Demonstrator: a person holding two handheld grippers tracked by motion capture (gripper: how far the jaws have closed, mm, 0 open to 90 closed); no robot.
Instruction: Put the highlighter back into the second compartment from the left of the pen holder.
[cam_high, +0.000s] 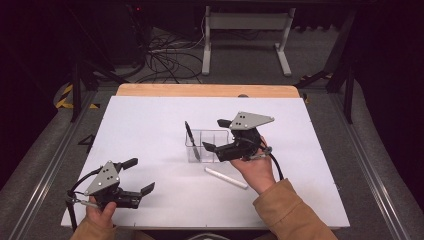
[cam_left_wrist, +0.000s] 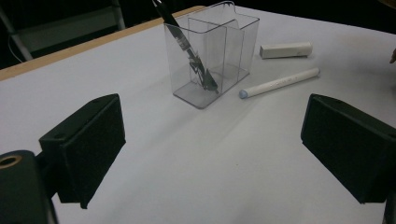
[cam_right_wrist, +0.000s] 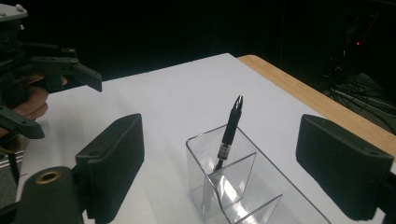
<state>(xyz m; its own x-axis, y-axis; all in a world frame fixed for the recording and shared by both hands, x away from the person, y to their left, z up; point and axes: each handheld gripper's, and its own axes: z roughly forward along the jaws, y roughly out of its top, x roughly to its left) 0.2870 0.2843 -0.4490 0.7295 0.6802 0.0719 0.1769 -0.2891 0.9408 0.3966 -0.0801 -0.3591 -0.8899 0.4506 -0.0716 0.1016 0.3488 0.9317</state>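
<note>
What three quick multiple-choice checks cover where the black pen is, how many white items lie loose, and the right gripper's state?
1. The black pen stands in:
A. the organizer's end compartment
B. the middle compartment
C. the left gripper

2. White items lying on the table:
A. none
B. two
C. four

3. The right gripper is:
A. shut on the pen
B. shut on a marker
C. open, holding nothing

Answers: 1 A, the pen leans in the end compartment of the clear organizer. 2 B, a white marker and a short white piece lie beside it. 3 C, its jaws stand apart above the organizer.

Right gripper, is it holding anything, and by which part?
Nothing: the right gripper is open above the clear organizer; the black pen stands free inside.
</note>
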